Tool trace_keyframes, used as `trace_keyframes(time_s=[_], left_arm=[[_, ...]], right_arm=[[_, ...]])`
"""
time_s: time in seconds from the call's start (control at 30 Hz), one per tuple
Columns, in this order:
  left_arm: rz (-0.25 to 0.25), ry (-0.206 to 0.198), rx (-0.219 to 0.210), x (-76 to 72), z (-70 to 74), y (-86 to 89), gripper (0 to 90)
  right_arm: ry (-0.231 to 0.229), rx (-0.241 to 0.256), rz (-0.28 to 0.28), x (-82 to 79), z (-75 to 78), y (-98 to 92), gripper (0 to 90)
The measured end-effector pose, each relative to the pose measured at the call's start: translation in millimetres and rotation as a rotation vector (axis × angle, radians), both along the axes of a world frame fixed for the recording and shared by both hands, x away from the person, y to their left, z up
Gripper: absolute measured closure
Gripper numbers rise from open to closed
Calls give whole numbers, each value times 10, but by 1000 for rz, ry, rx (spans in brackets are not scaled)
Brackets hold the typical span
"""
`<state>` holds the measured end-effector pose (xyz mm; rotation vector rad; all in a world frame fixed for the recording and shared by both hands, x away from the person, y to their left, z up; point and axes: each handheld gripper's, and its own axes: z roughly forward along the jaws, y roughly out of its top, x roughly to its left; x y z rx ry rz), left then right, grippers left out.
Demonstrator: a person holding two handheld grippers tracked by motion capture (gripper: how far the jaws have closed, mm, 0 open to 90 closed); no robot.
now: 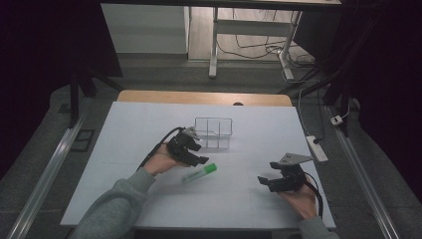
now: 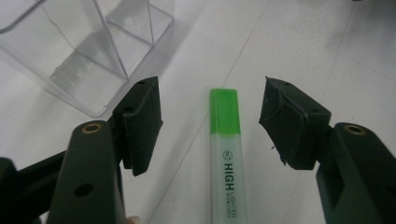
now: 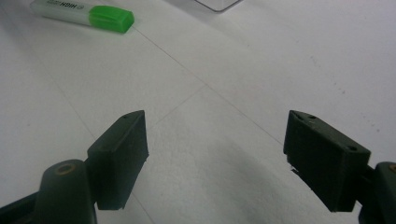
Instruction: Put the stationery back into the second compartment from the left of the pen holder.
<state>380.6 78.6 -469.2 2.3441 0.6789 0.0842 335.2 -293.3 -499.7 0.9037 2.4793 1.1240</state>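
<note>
Because the highlighter (image 2: 225, 154) lies flat on the white worktop (image 1: 124, 149) with its length running straight between my left jaws, I have the left gripper (image 2: 212, 126) lined up to close across its barrel: the jaws stand released, one on each side, neither touching it, the green cap pointing away from me. In the high view the highlighter (image 1: 199, 173) rests near the middle of the worktop, just in front of the clear organizer (image 1: 213, 132), and the left gripper (image 1: 191, 152) hangs over its near end. I judge the organizer to be where it should go, which is why I come at the pen from the side away from it. My right gripper (image 1: 271, 180) sits well apart, near the worktop's right front, jaws released and holding nothing; I keep it there so it stays out of the left arm's way. From the right gripper view the highlighter (image 3: 84, 14) lies far off at the upper left, with bare sheet between. The room is good: open worktop all round the pen, and no edge close by. The one tight spot is the organizer's corner (image 2: 93, 60), just beyond my left jaw, so any lift should rise clear of that wall before swinging over it.
</note>
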Motion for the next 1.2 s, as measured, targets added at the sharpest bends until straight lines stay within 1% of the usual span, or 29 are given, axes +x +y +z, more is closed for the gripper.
trace_keyframes(time_s=[0.07,0.23,0.43,0.53,0.77,1.03,1.1,1.2], left_arm=[[-13,-2,19,1,-8,-34,375],[-25,1,40,8,-30,-103,374],[-43,27,74,48,-124,-198,365],[-44,43,77,71,-176,-231,359],[-58,62,110,106,-274,-315,349],[-76,69,128,92,-329,-401,334],[-82,61,150,88,-346,-421,334],[-87,63,164,86,-367,-438,340]], right_arm=[[1,-1,-1,0,-3,4,214],[6,-5,0,5,-9,6,213],[7,-6,1,2,-14,9,213],[7,-10,3,3,-14,9,214],[6,-11,-3,9,-11,-1,214],[8,-13,0,11,-17,1,214],[9,-15,0,11,-18,2,214],[9,-15,0,11,-22,7,214]])
